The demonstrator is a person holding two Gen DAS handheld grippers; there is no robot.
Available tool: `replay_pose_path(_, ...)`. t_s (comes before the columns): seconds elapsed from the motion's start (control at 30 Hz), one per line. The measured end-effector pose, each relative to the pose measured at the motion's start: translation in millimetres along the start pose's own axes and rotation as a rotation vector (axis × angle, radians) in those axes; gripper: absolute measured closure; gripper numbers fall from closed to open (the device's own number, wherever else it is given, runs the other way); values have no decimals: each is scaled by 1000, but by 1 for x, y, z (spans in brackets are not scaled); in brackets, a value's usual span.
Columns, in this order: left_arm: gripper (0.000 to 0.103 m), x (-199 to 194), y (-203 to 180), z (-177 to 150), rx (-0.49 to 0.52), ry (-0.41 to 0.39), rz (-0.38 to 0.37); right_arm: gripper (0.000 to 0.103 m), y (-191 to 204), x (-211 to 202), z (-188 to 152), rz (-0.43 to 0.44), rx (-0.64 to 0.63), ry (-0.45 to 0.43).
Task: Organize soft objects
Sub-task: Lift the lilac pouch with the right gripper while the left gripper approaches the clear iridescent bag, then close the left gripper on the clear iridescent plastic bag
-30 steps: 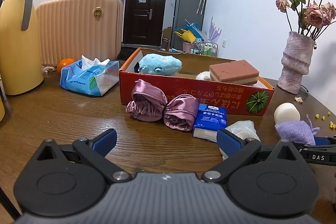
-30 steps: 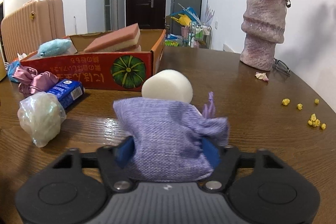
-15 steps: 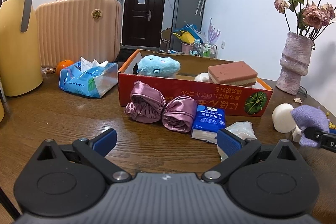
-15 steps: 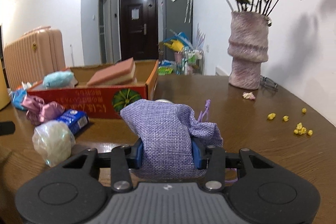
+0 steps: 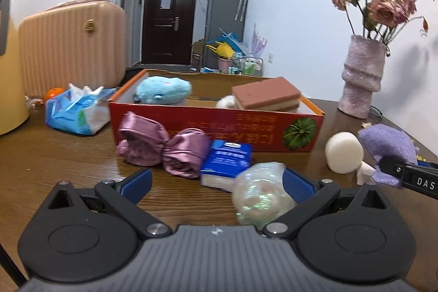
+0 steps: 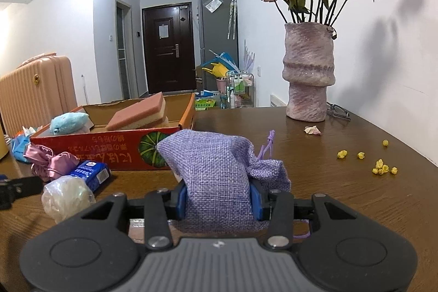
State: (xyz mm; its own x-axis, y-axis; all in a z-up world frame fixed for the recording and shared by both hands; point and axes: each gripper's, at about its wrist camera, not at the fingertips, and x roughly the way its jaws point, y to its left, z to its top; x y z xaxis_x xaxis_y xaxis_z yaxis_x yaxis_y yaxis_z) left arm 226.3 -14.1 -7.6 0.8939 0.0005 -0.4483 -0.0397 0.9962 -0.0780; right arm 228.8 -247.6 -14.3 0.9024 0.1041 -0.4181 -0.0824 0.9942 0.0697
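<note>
The right tongs (image 6: 218, 196) clamp a lilac woven drawstring pouch (image 6: 216, 171), likely bound for the red cardboard box (image 6: 109, 152), while the left tongs (image 5: 216, 179) gape around a shimmery wrapped ball (image 5: 260, 196).

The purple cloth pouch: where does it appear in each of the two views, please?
Left wrist view: purple cloth pouch at the far right edge, held by the right gripper.
Right wrist view: pouch bottom centre, pinched between the blue pads.
Shared landmark: red cardboard box.
</note>
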Motion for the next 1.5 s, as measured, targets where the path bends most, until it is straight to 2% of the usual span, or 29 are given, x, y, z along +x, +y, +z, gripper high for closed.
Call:
replay_pose_path(0.4,0,37,-29,0,-2,118,-26,59,-2,-2,0,-4,18,-13)
replay_pose_path(0.57,0,57,-32,-3,-5,204,-16,59,-2,-2,1,-1,22,-14)
replay_pose_path(0.77,1,64,-29,-3,-14,224,-18,59,-1,-2,0,12,18,-11)
replay_pose_path(0.87,8,65,-28,-3,-14,232,-19,59,0,-2,0,16,13,-12)
replay_pose_path(0.97,20,64,-29,-3,-4,231,-29,59,1,-2,-1,18,11,-14)
replay_pose_path(1.07,36,64,-33,-5,24,226,-38,59,1,-3,-1,20,8,-13)
replay_pose_path(1.1,47,63,-33,-5,29,225,-49,59,1,-3,-1,22,7,-13)
replay_pose_path(1.13,53,62,-34,-5,34,224,-56,59,1,-3,-1,23,6,-13)
replay_pose_path(1.23,60,61,-35,-6,48,217,-53,59,1,-3,-1,29,4,-14)
replay_pose_path(1.5,61,58,-35,-6,48,201,-41,59,3,-5,0,43,-6,-21)
